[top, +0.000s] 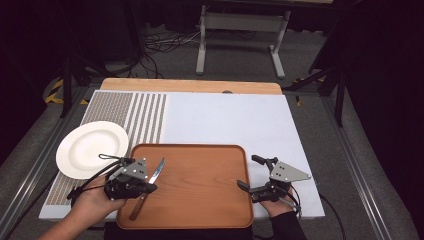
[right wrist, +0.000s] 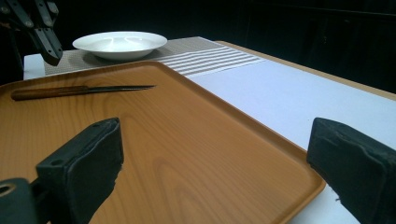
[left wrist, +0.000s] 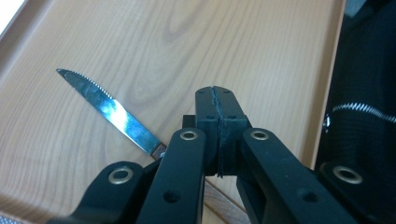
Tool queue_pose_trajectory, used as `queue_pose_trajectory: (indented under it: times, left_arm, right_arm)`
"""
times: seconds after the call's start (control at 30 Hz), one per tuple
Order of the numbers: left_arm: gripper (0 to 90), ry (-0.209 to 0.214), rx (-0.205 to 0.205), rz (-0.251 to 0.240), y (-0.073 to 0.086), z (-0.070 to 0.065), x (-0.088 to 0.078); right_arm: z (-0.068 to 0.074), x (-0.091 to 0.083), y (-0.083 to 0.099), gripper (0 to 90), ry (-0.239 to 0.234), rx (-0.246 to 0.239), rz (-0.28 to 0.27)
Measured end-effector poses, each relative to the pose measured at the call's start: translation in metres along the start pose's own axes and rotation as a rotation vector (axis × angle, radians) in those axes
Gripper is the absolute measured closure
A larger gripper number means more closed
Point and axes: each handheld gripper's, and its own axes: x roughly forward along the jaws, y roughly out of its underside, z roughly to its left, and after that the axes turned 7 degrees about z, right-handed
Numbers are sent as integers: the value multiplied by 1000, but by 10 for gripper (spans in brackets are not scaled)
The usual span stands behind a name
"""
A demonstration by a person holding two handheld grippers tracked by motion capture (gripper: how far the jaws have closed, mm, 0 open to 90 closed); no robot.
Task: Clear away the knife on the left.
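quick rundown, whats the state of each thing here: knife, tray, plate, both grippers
knife: lying flat on the tray, not gripped
tray: flat on the table, holds the knife alone
plate: upright and empty, on the striped mat left of the tray
left gripper: jaws shut on nothing, above the knife
right gripper: jaws wide open, empty, at the tray's right edge

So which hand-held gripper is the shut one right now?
The left hand-held gripper, above the knife on the tray: its pads meet with nothing between. The right hand-held gripper stands wide open.
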Motion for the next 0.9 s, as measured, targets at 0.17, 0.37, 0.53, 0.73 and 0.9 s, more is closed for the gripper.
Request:
queue_pose_trajectory:
  times: [0.17, 0.37, 0.53, 0.73, 0.9]
  left_arm:
    - [900, 9, 55, 57, -2, 1, 7]
    - [900, -19, 108, 130, -4, 0, 17]
    - [900, -26, 143, 163, -4, 2, 22]
    - [900, -33, 145, 197, -5, 4, 27]
    - [900, -25, 148, 222, -4, 4, 30]
  right_arm:
    - [0, 0, 0, 45, 0, 0, -1]
    - [0, 0, 0, 45, -1, 2, 0]
    - [0, 0, 0, 45, -1, 1, 0]
    - [0, 0, 0, 45, -1, 1, -1]
    - [0, -1, 0, 45, 1, 0, 2]
